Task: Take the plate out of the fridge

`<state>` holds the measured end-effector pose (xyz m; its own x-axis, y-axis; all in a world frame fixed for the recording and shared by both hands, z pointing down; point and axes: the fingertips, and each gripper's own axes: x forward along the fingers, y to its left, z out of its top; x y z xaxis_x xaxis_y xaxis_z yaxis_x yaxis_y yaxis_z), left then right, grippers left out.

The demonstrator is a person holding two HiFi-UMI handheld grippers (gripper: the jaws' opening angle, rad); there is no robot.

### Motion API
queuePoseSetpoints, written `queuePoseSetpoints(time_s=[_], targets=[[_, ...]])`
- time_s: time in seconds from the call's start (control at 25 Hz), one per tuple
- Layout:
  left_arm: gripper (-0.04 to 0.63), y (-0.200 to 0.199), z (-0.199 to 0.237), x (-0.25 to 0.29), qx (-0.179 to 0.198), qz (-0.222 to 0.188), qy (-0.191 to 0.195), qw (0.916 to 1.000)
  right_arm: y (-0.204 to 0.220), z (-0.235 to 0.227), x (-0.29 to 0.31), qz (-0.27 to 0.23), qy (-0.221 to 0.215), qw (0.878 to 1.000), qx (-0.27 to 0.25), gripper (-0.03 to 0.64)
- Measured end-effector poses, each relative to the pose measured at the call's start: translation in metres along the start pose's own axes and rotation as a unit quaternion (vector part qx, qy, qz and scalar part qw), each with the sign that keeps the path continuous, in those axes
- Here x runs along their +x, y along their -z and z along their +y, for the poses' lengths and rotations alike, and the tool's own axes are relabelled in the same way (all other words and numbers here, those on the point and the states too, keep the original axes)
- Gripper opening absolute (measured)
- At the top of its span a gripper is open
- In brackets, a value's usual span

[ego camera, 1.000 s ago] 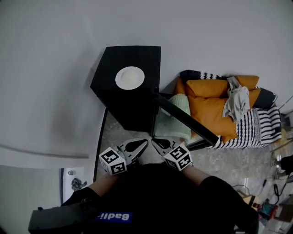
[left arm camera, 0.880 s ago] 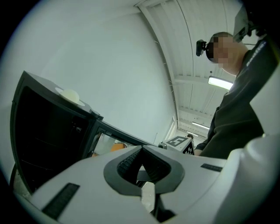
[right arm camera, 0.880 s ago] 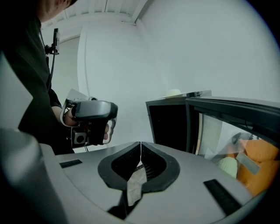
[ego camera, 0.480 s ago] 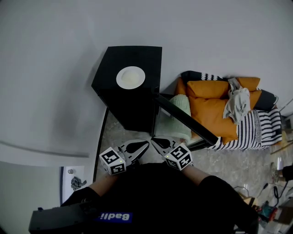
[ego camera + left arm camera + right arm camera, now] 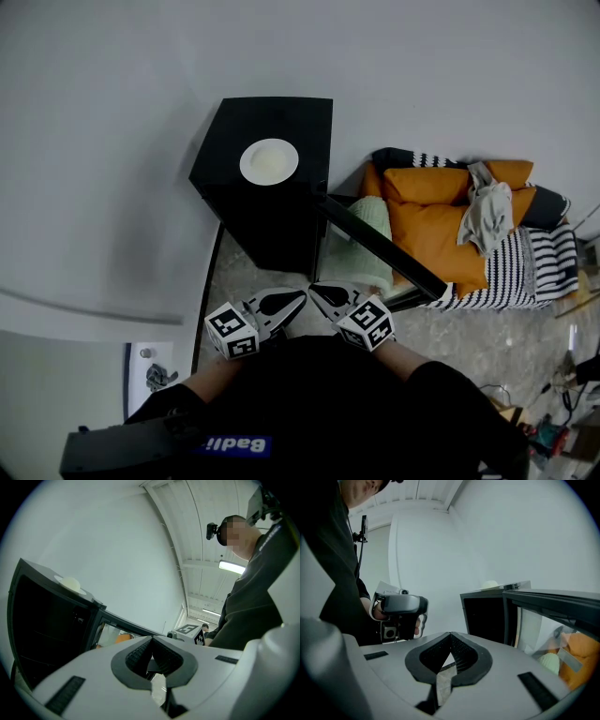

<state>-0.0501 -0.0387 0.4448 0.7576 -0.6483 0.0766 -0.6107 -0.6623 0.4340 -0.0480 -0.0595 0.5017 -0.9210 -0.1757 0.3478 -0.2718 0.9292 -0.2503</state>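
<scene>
A plain white wall (image 5: 141, 141) fills most of the head view; against it stands a low black box-shaped fridge (image 5: 272, 230), and to its right lies a striped sofa with orange cushions (image 5: 427, 220); the fridge's glass door with its black frame (image 5: 375, 246) is swung wide open toward that sofa; a round white plate with a cream centre (image 5: 269, 161) rests on the fridge's top, near the middle and clear of every edge, so it looks to be out already. The left gripper (image 5: 300, 294) and the right gripper (image 5: 313, 288) hang close to the person's body, well short of the fridge; each has its jaws pressed together with nothing between them. The open door seems the likely trouble; pushed shut with a hard shove, it could jolt the cabinet and slide the plate toward an edge; a reach over the top with closed jaws could knock the plate rather than take it.
</scene>
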Motion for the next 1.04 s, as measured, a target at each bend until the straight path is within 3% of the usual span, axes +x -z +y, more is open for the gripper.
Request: queuePoseSetpoints(time_s=[1.04], targets=[[0.009,-0.0006,0.0044,-0.0002,-0.002,0.006,-0.007,1.0000,-0.0038,0.0010,0.0012,0.004,-0.005,1.000,0.002,0.011]])
